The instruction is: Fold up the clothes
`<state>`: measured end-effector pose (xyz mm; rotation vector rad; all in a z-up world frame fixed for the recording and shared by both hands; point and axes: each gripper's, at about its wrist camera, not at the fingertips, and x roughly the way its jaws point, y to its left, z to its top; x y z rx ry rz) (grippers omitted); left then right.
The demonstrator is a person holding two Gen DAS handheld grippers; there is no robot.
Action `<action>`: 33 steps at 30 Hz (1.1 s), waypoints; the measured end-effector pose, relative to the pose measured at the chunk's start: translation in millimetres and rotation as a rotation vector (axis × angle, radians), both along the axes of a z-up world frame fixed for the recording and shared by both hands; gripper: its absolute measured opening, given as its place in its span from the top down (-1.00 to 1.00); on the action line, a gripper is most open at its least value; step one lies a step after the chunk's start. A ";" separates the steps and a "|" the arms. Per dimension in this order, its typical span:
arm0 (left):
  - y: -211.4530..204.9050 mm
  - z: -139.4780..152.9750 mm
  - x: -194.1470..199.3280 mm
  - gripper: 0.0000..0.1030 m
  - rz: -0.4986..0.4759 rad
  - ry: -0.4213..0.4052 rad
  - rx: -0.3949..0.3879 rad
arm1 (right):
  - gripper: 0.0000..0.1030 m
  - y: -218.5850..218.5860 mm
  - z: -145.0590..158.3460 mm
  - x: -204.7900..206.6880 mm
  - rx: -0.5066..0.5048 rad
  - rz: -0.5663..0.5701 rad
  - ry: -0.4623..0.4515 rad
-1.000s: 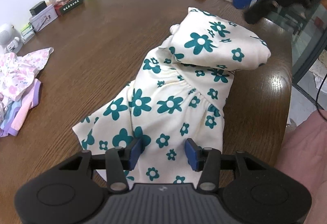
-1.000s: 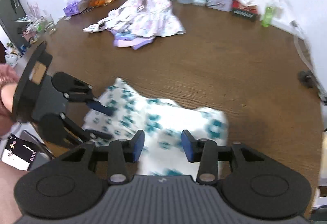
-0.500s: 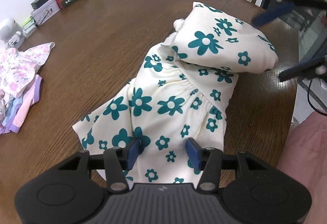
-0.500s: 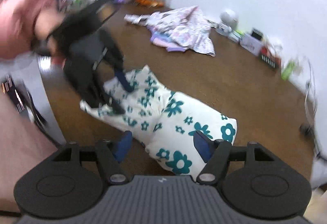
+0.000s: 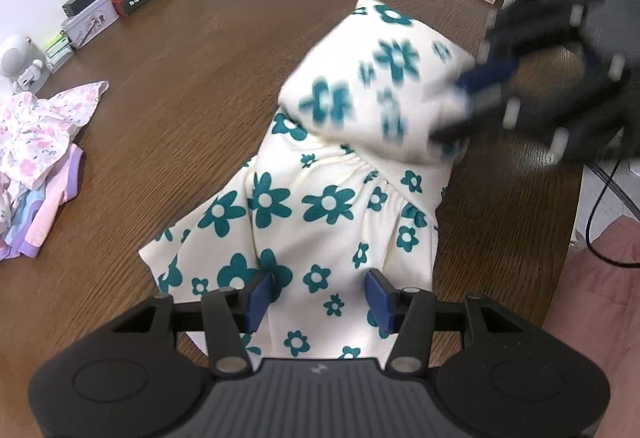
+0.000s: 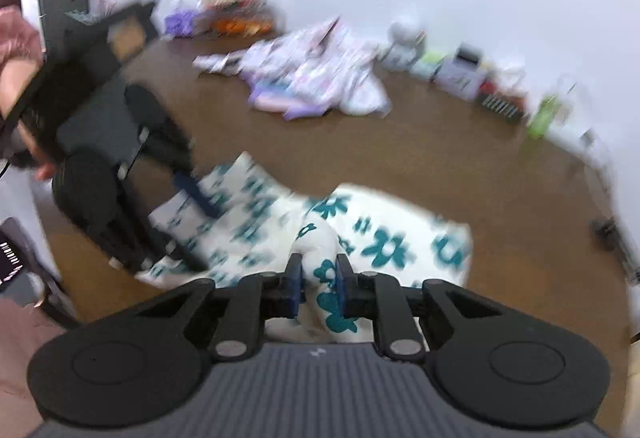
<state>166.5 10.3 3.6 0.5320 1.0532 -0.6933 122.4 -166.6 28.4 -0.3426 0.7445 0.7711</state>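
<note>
Folding the flower-print dress (image 5: pixel 320 206) is mid-step by my reading: it lies on the round wooden table (image 5: pixel 192 86) near my edge, its top end already doubled back over the skirt. From the dress, the heap of pastel clothes (image 5: pixel 36 142) sits well apart toward the wall. My right gripper (image 6: pixel 318 280) has just been closing and now pinches a bunched fold at the doubled end. My left gripper (image 5: pixel 318 294) hangs over the hem, jaws spread, gripping nothing. Next I'd carry that pinched fold toward the hem while the left steadies the skirt.
</note>
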 end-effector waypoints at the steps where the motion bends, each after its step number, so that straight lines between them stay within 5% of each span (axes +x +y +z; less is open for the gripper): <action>1: 0.2 0.0 -0.3 0.02 0.001 0.000 -0.001 | 0.66 3.5 -8.6 -1.6 -0.004 0.006 0.004; 7: -0.4 9.9 -1.9 0.02 -0.008 -0.002 -0.002 | 0.21 -18.0 5.6 -9.0 0.119 -0.023 0.010; 15: -39.5 67.3 -9.4 0.06 -0.120 -0.149 -0.151 | 0.21 -65.7 34.5 16.1 0.083 -0.147 -0.146; 20: -89.5 47.8 -2.0 0.47 -0.206 -0.110 -0.093 | 0.43 -52.3 11.1 54.8 0.028 -0.096 -0.090; 28: -97.4 23.0 4.4 0.48 -0.179 -0.073 -0.044 | 0.48 -51.5 -34.3 82.5 0.056 -0.064 0.015; 33: -86.9 44.7 11.9 0.44 -0.146 -0.056 -0.106 | 0.44 -73.9 -15.6 75.4 0.158 -0.081 0.031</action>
